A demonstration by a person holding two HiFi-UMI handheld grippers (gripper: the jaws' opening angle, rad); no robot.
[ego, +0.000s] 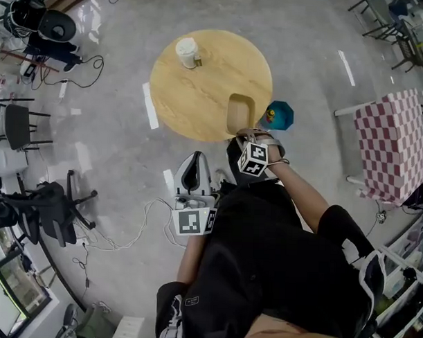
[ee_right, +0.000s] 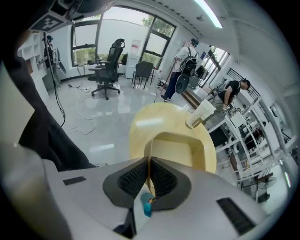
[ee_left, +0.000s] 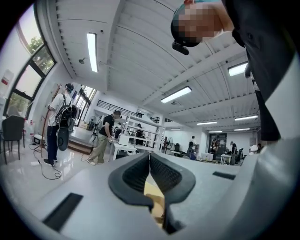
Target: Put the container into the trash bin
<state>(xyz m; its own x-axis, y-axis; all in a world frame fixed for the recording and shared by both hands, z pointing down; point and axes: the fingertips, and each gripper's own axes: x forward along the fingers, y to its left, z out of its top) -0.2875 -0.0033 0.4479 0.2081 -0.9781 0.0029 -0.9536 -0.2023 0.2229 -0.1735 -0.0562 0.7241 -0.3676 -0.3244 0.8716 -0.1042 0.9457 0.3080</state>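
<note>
At the near edge of a round wooden table, the container sits over the tabletop with its long side pointing toward the person. It is a shallow, open tray with no lid, pale tan like the wood around it, rectangular with softly rounded corners and a thin upright wall. The right gripper view shows its inside plain and bare, with the table spreading out behind it. The right gripper points steeply down and pinches the container by its near wall. In its own view the two dark ribbed fingers of the right gripper are pressed nearly together, with only the thin tan rim between them. Whether the container's base rests on the wood or hangs just above it cannot be told. A teal trash bin stands on the grey floor just beside the table's edge, close to the right of the container in the head view, with something colourful showing inside it. On the far side of the table a white paper cup stands well apart from the container, and it also shows past the tray in the right gripper view. The left gripper is held level over the floor, short of the table. Its fingers meet at the tips with nothing between them.
</note>
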